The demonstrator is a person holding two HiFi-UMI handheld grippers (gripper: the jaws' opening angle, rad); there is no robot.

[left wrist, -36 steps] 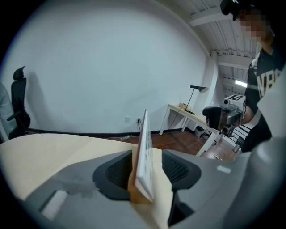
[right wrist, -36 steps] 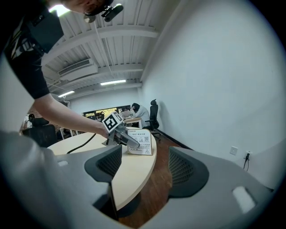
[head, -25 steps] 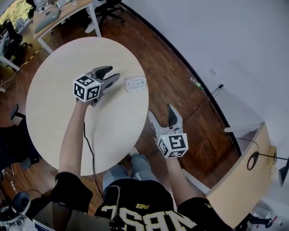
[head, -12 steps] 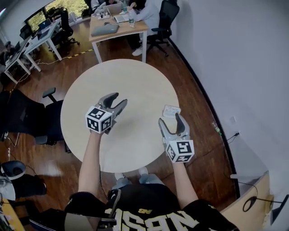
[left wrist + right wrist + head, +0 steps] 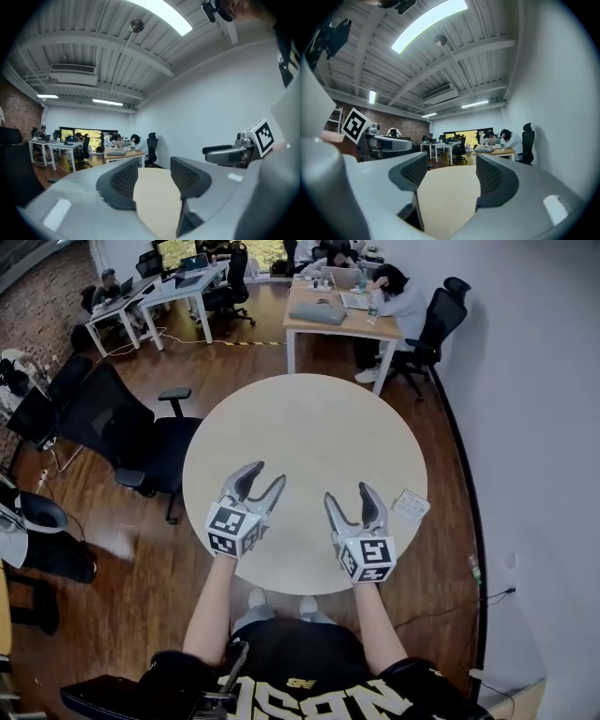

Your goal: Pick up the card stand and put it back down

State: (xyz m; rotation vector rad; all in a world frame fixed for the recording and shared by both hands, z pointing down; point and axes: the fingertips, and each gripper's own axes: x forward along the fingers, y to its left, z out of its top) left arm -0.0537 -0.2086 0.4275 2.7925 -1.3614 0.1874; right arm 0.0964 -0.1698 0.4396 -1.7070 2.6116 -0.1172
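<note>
**Head view.** You hold the left gripper [image 5: 261,479] and the right gripper [image 5: 350,500] side by side above the near half of the round table [image 5: 309,418]. Both point away from you. Each marker cube [image 5: 232,529] faces your body. The card stand [image 5: 411,505] rests on the tabletop close to the right rim. It is just to the right of the right gripper and apart from it. It is too small here to tell whether it stands upright or tilts. A black office chair [image 5: 141,442] sits at the table's left, on the wooden floor [image 5: 141,549]. A desk [image 5: 342,320] stands beyond the table's far side, and a person [image 5: 394,292] is seated at it.

**Left gripper view.** Your left fingers [image 5: 123,180] are released. The two pads stand apart, with only pale tabletop showing in the gap between them. The gripper points roughly level toward the far desk. The right gripper appears at the right edge of this view, well clear of the left one.

**Right gripper view.** Your right fingers [image 5: 494,180] are likewise released. The pads are spread, and nothing but tabletop lies between them. The left gripper and its cube show at the left edge. A ceiling light [image 5: 429,23] runs overhead.
</note>
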